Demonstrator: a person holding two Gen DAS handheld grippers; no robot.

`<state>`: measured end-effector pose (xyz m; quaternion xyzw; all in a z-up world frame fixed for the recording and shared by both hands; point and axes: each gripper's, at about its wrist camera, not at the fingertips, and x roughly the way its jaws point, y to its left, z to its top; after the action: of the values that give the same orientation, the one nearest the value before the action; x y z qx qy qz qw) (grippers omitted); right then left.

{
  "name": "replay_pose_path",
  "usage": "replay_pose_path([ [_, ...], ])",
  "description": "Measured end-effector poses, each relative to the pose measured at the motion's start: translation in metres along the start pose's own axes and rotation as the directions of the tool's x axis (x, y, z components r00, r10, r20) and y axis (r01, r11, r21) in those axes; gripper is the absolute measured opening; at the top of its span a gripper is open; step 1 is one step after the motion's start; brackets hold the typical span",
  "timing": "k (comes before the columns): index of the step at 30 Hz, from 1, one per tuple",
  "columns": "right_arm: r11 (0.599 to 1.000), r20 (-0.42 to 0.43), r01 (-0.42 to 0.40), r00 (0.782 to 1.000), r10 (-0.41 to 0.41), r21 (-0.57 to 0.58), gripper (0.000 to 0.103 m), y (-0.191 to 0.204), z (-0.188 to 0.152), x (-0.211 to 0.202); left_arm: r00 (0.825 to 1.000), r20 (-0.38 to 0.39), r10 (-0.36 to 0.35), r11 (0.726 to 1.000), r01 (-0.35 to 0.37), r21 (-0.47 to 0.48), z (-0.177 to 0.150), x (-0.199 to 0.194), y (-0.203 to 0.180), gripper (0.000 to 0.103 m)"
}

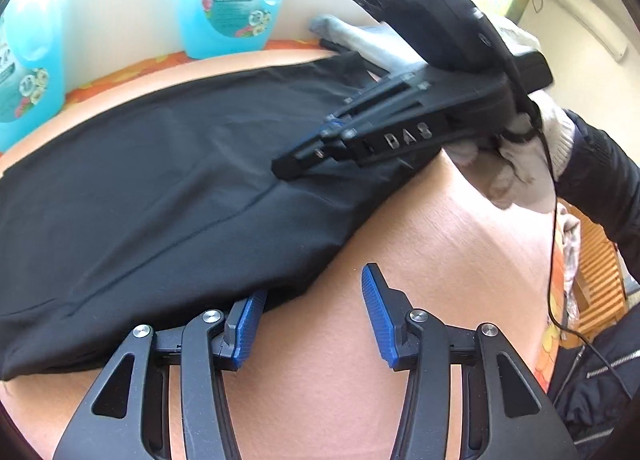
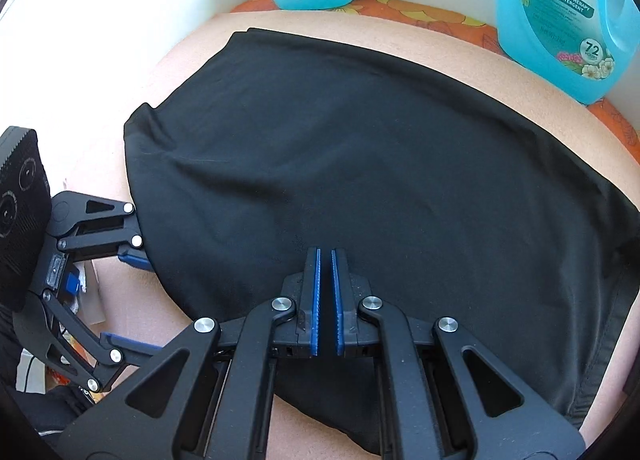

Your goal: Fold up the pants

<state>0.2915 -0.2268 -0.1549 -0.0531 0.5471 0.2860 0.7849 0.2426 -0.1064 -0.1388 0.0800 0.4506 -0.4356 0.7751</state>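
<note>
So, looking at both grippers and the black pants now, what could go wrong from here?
1. The left gripper is open, with only one finger at the edge of the black pants; if it closes here, it may catch little or no fabric.
2. The right gripper looks nearly shut over the pants, so dragging could wrinkle the flat cloth.
3. The detergent bottles stand close behind; a wide lift might knock them.

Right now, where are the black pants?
The black pants lie flat on the table, in front of two blue detergent bottles, between both tongs.
</note>
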Motion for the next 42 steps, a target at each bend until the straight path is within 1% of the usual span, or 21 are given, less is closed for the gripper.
replay_pose_path([
  [2,1.000,0.008,0.005,1.000,-0.005,0.009,0.006,-0.001,-0.001,0.000,1.000,-0.026,-0.011,1.000,0.012,0.018,-0.002,-0.001,-0.006,0.047],
  [5,1.000,0.017,0.005,1.000,-0.005,0.007,0.006,0.000,-0.004,-0.007,0.998,-0.058,0.015,0.999,-0.014,0.032,-0.010,-0.008,-0.014,0.047],
  [7,1.000,0.078,0.015,0.997,-0.016,0.012,0.006,-0.009,-0.010,-0.029,0.998,-0.058,0.024,0.999,-0.023,0.032,-0.014,-0.019,-0.017,0.047],
  [9,0.998,0.151,0.022,0.988,-0.032,0.064,0.007,-0.030,-0.016,-0.058,0.997,-0.034,0.064,0.997,-0.063,0.043,-0.016,-0.035,-0.021,0.047],
  [10,0.994,0.188,0.045,0.980,-0.064,0.102,0.008,-0.045,-0.019,-0.072,0.996,-0.017,0.085,0.995,-0.084,0.053,-0.016,-0.042,-0.023,0.047],
  [12,0.975,0.247,0.096,0.958,-0.145,0.201,0.025,-0.078,-0.024,-0.098,0.988,0.029,0.150,0.985,-0.152,0.087,-0.015,-0.059,-0.027,0.047],
  [13,0.962,0.271,0.119,0.944,-0.187,0.247,0.045,-0.096,-0.026,-0.109,0.978,0.053,0.203,0.973,-0.208,0.104,-0.012,-0.065,-0.028,0.047],
  [14,0.947,0.294,0.146,0.927,-0.231,0.286,0.058,-0.113,-0.027,-0.118,0.968,0.069,0.240,0.962,-0.246,0.115,-0.009,-0.068,-0.028,0.047],
  [16,0.918,0.309,0.182,0.903,-0.298,0.353,0.061,-0.144,-0.027,-0.127,0.958,0.091,0.271,0.955,-0.279,0.096,0.000,-0.072,-0.021,0.047],
  [17,0.903,0.306,0.180,0.900,-0.311,0.390,0.061,-0.160,-0.027,-0.128,0.954,0.101,0.283,0.954,-0.291,0.075,0.005,-0.073,-0.015,0.047],
  [20,0.883,0.288,0.095,0.925,-0.249,0.460,0.061,-0.201,-0.026,-0.116,0.942,0.099,0.320,0.947,-0.322,0.004,0.018,-0.065,0.010,0.047],
  [25,0.897,0.249,0.064,0.950,-0.190,0.438,0.061,-0.215,-0.020,-0.082,0.917,0.033,0.397,0.917,-0.394,-0.061,0.011,-0.054,0.049,0.047],
  [27,0.896,0.245,0.042,0.955,-0.165,0.442,0.051,-0.215,-0.021,-0.073,0.913,0.016,0.408,0.910,-0.405,-0.091,0.007,-0.051,0.063,0.047],
  [28,0.897,0.240,0.026,0.960,-0.146,0.441,0.030,-0.213,-0.021,-0.069,0.909,0.009,0.417,0.904,-0.414,-0.103,0.005,-0.051,0.068,0.047],
  [29,0.896,0.241,0.021,0.960,-0.142,0.443,0.022,-0.208,-0.021,-0.067,0.903,0.003,0.430,0.897,-0.427,-0.112,0.004,-0.051,0.072,0.047],
  [32,0.894,0.279,0.026,0.945,-0.167,0.448,0.020,-0.202,-0.026,-0.075,0.895,-0.004,0.446,0.887,-0.443,-0.135,0.000,-0.054,0.080,0.047],
  [35,0.873,0.295,-0.007,0.942,-0.157,0.488,0.019,-0.208,-0.034,-0.088,0.893,0.000,0.449,0.884,-0.445,-0.142,0.000,-0.056,0.082,0.047],
  [37,0.863,0.274,0.027,0.943,-0.190,0.505,0.018,-0.213,-0.038,-0.091,0.891,0.006,0.453,0.883,-0.448,-0.136,0.001,-0.056,0.079,0.047],
  [39,0.867,0.250,0.061,0.946,-0.209,0.494,0.018,-0.214,-0.039,-0.086,0.892,0.016,0.452,0.885,-0.446,-0.133,0.003,-0.057,0.075,0.047],
  [41,0.863,0.226,0.042,0.957,-0.179,0.503,0.026,-0.217,-0.041,-0.082,0.895,0.035,0.445,0.890,-0.437,-0.131,0.007,-0.058,0.068,0.047],
  [42,0.861,0.232,0.034,0.957,-0.174,0.507,0.029,-0.218,-0.043,-0.084,0.897,0.047,0.439,0.894,-0.430,-0.128,0.009,-0.059,0.062,0.047],
])
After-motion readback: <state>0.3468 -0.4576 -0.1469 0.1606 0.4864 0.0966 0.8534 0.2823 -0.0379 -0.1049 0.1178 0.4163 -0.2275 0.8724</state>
